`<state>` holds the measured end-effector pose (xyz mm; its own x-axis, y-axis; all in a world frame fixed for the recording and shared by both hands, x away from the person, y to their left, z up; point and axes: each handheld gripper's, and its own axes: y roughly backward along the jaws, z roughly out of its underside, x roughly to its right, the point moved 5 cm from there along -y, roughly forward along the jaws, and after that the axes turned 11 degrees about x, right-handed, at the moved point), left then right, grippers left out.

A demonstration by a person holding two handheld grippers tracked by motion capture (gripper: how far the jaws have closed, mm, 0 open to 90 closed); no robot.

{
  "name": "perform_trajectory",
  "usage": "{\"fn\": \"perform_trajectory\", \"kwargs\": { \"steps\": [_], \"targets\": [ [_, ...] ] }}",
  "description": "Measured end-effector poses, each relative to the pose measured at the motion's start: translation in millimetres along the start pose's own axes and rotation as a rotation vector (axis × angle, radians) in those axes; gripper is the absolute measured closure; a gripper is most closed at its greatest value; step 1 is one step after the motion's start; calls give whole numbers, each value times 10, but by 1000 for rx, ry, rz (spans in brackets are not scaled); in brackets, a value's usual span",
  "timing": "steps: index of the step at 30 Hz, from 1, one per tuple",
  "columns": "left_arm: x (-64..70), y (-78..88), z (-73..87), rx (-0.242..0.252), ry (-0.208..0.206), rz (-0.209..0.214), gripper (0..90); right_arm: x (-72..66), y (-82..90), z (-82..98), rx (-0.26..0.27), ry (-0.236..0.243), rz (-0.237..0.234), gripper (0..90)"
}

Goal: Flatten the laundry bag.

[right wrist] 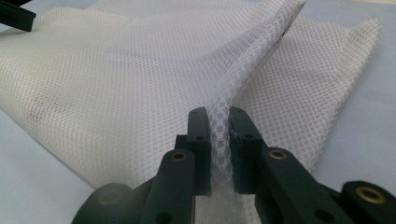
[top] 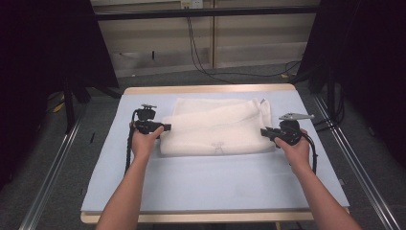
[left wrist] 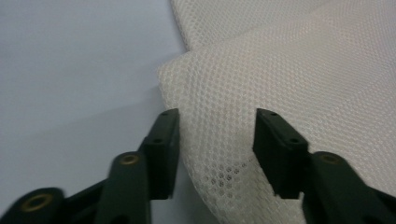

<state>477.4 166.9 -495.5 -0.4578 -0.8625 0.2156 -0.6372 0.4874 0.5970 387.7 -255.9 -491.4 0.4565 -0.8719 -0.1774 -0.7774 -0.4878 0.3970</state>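
A white mesh cloth (top: 215, 127) lies folded on the pale blue mat (top: 210, 177) that covers the table (top: 201, 89), somewhat nearer the far edge than the near one. We hold one gripper at each short end of the cloth. The left gripper (top: 165, 127) sits at the cloth's left edge; in the left gripper view (left wrist: 217, 140) we see its jaws standing apart, with a corner of the mesh (left wrist: 280, 70) running between them and neither pad pressing on it. The right gripper (top: 265, 132) sits at the cloth's right edge; in the right gripper view (right wrist: 219, 140) its jaws are drawn close and pinch a raised fold of mesh (right wrist: 140, 79) between the pads. From that pinch the fold rises as a ridge away from the camera, while the rest of the cloth lies flat on the mat to either side. In the upper left corner of the right gripper view we see a dark jaw tip of the other gripper (right wrist: 16, 17) at the far end of the cloth. A grey three-cornered plate (top: 296, 116) tops the right gripper, and a cable (top: 128, 148) trails from the left one beside the forearm. Beyond the table we see grey floor (top: 230, 79) with loose black cables (top: 201, 62).
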Motion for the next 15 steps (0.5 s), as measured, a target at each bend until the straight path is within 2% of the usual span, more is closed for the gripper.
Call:
{"fn": "perform_trajectory", "kwargs": {
  "steps": [1, 2, 3, 5, 8, 9, 11, 12, 13, 14, 15],
  "targets": [
    [4, 20, -14, 9, -12, -4, 756, 1, 4, 2, 2, -1, -3, 805],
    [14, 44, -32, 14, -21, 6, 756, 1, 4, 2, 2, -1, -3, 805],
    [57, 84, -56, 6, 1, 62, 849, -3, 12, 5, 4, -3, -2, 805],
    [75, 111, -63, -3, -11, 70, 861, 1, 13, 10, 6, 1, -2, 806],
    [148, 214, -101, 28, -3, 109, 876, -12, 25, 28, 11, 4, -1, 806],
    [191, 296, -110, 41, -19, 133, 876, -20, 31, 32, 13, 4, 2, 806],
    [216, 339, -108, 43, -26, 147, 876, -28, 38, 41, 11, 7, 2, 805],
    [261, 373, -107, 60, -25, 163, 876, -36, 45, 51, 10, 9, 4, 805],
    [369, 451, -92, 90, -32, 210, 876, -54, 54, 71, 7, 21, 10, 806],
    [369, 451, -92, 90, -32, 210, 876, -61, 57, 82, 3, 24, 9, 805],
    [423, 488, -74, 104, -30, 243, 876, -61, 57, 82, 3, 24, 9, 805]
  ]
}}
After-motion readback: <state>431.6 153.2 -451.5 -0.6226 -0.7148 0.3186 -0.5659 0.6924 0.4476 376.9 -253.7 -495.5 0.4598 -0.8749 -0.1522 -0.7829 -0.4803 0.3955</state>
